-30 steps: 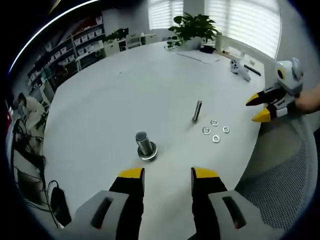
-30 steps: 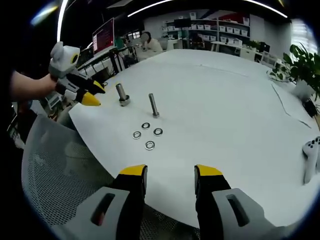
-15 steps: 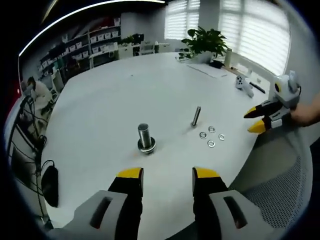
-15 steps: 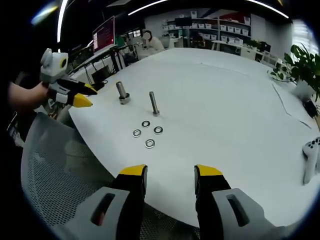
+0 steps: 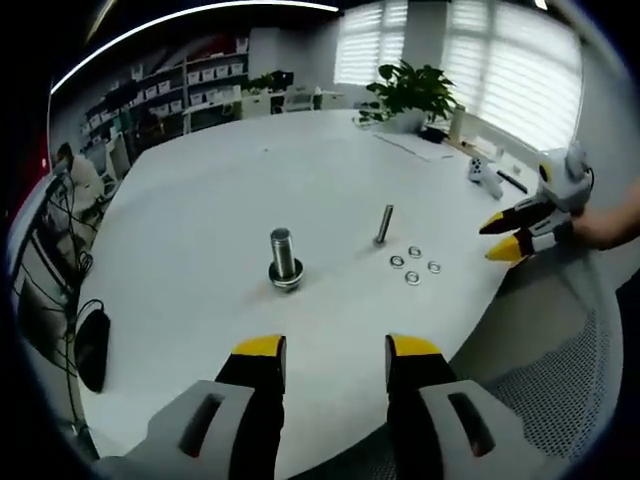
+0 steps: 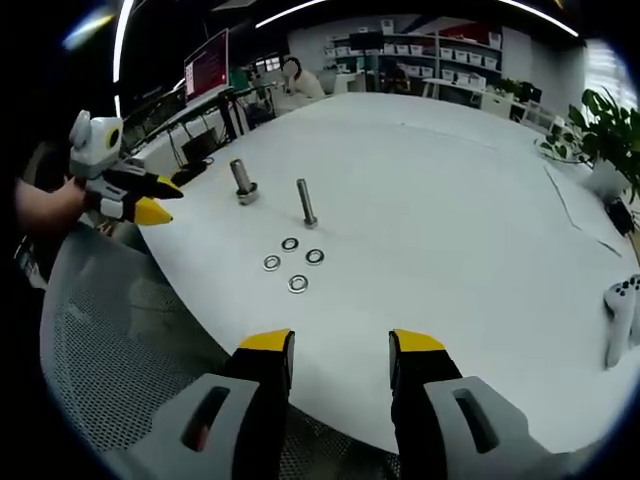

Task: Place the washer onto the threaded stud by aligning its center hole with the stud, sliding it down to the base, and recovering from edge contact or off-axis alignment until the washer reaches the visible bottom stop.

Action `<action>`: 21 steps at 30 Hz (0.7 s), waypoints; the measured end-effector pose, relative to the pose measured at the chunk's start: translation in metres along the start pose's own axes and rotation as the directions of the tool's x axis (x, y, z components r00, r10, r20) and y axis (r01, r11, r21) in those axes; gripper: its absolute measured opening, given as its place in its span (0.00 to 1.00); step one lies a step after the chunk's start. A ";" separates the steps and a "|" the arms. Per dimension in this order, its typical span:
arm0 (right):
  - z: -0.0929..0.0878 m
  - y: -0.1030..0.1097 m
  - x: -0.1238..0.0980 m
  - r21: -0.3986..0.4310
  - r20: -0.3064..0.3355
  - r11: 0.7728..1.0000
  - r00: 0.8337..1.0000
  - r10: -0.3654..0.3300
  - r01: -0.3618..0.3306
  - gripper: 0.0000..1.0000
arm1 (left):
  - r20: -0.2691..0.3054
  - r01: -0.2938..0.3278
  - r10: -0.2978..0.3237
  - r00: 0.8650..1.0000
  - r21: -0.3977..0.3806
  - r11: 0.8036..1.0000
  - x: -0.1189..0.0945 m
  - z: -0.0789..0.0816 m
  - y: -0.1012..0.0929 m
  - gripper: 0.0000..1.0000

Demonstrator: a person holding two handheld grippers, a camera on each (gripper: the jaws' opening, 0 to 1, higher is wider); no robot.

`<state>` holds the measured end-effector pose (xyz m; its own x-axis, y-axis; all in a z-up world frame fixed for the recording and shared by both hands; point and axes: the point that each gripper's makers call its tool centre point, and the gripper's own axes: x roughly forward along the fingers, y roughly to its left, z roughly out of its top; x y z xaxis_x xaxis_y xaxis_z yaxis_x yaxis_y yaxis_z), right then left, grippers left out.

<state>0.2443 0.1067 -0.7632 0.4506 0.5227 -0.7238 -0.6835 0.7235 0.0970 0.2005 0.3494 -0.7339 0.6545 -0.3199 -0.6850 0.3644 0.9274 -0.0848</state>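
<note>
Washers [image 6: 293,263] beside stud [image 6: 306,203], claws open

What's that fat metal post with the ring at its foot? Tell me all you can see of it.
The thick stud is a short, grey, shiny metal post, standing upright on the white table. A wider metal ring sits around its base. Nothing grips it. The thin stud and four loose washers lie apart from it.

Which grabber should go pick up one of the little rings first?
Probably the right gripper. The four washers lie straight ahead of its open, empty jaws, beside the thin stud. The left gripper faces the thick bolt, with the washers off to its side.
</note>
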 end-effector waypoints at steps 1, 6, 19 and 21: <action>0.000 0.000 0.000 0.000 -0.001 1.000 1.000 0.000 0.000 0.41 | 0.006 -0.001 0.001 1.000 -0.001 1.000 -0.001 0.000 0.000 0.38; 0.000 0.000 0.000 -0.002 -0.004 1.000 1.000 0.002 -0.002 0.41 | 0.017 -0.010 0.010 1.000 -0.012 1.000 -0.003 -0.006 0.001 0.38; -0.009 0.001 0.001 -0.025 -0.038 1.000 0.999 0.005 -0.006 0.41 | 0.075 -0.039 0.042 0.996 -0.037 0.999 -0.007 -0.006 0.004 0.35; -0.011 0.003 0.001 -0.030 -0.045 1.000 0.999 0.005 -0.006 0.41 | 0.083 -0.039 0.042 0.996 -0.039 0.998 -0.009 -0.007 0.004 0.35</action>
<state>0.2365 0.1049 -0.7710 0.4210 0.5056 -0.7531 -0.7032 0.7063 0.0811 0.1918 0.3575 -0.7335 0.7220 -0.2954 -0.6256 0.3127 0.9460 -0.0858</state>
